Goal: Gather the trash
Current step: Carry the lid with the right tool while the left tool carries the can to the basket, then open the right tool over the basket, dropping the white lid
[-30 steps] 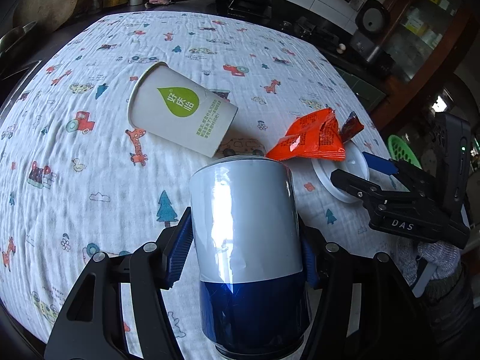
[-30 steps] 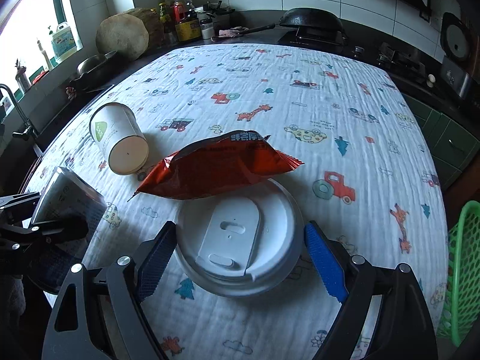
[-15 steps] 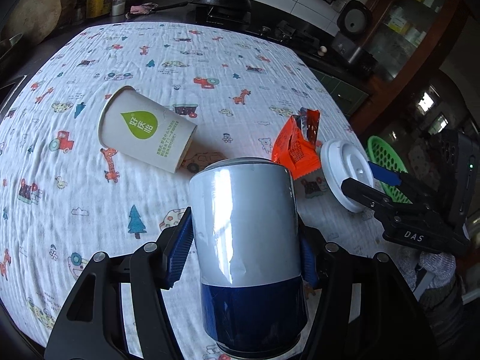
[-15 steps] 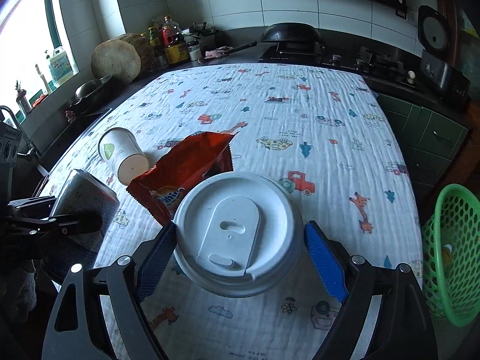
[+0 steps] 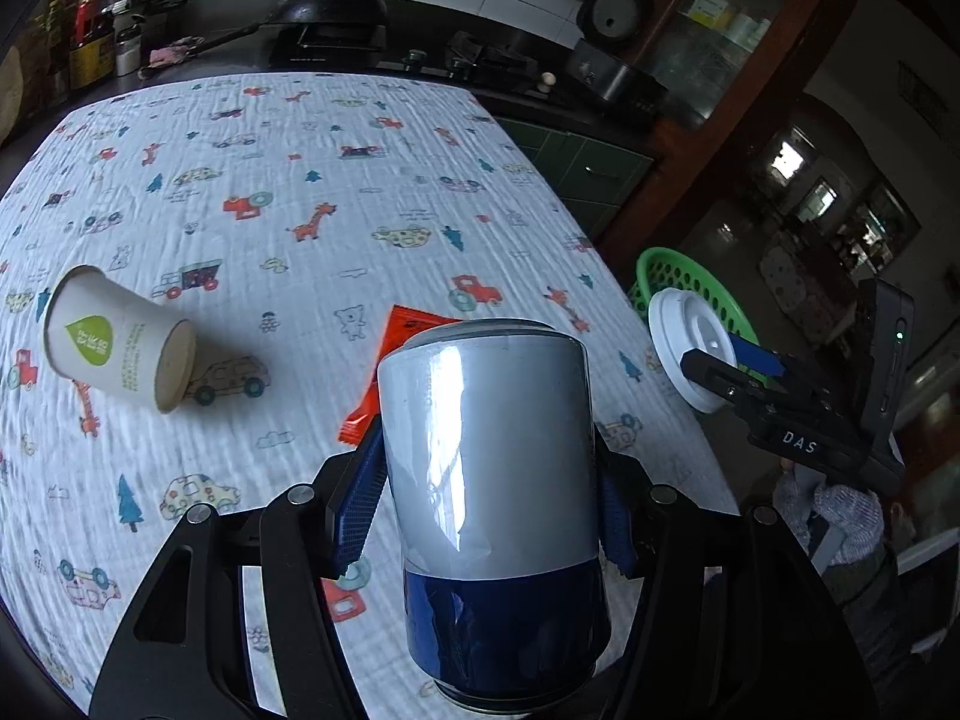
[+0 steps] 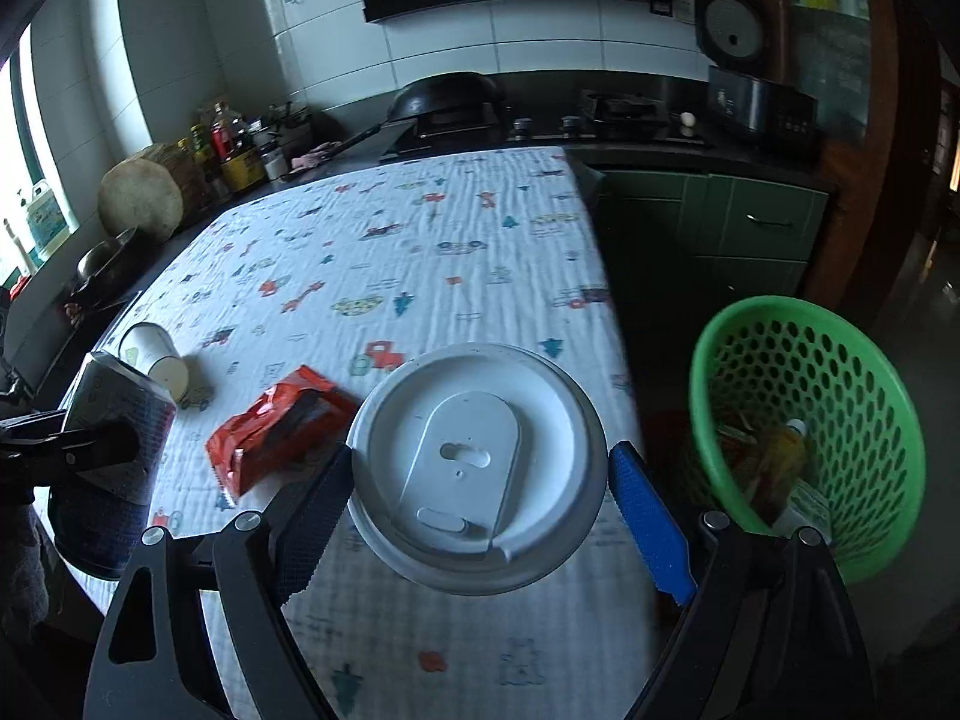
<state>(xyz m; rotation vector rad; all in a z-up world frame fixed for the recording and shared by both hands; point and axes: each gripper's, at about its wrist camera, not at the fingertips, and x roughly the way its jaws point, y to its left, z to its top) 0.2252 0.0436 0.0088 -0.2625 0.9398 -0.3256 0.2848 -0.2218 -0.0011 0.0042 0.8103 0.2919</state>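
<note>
My left gripper (image 5: 489, 504) is shut on a silver and blue can (image 5: 489, 462), held upright above the table. The same can (image 6: 111, 462) shows at the left of the right wrist view. My right gripper (image 6: 480, 474) is shut on a white plastic cup lid (image 6: 474, 468), held flat near the table's right edge; this lid (image 5: 690, 348) appears beyond the can in the left wrist view. A white paper cup (image 5: 117, 348) lies on its side on the patterned cloth. A red snack wrapper (image 6: 276, 426) lies between the cup and the lid. A green basket (image 6: 810, 420) stands on the floor to the right with trash inside.
The table (image 6: 420, 252) wears a white cloth printed with cars and giraffes. A dark counter behind holds a wok (image 6: 447, 96), bottles (image 6: 225, 144) and a rice cooker (image 6: 759, 90). Green cabinets (image 6: 720, 234) stand past the table's right edge.
Both grippers have risen and swung right with their loads. The lid has left the cloth and the wrapper. The green basket has come into full view.
</note>
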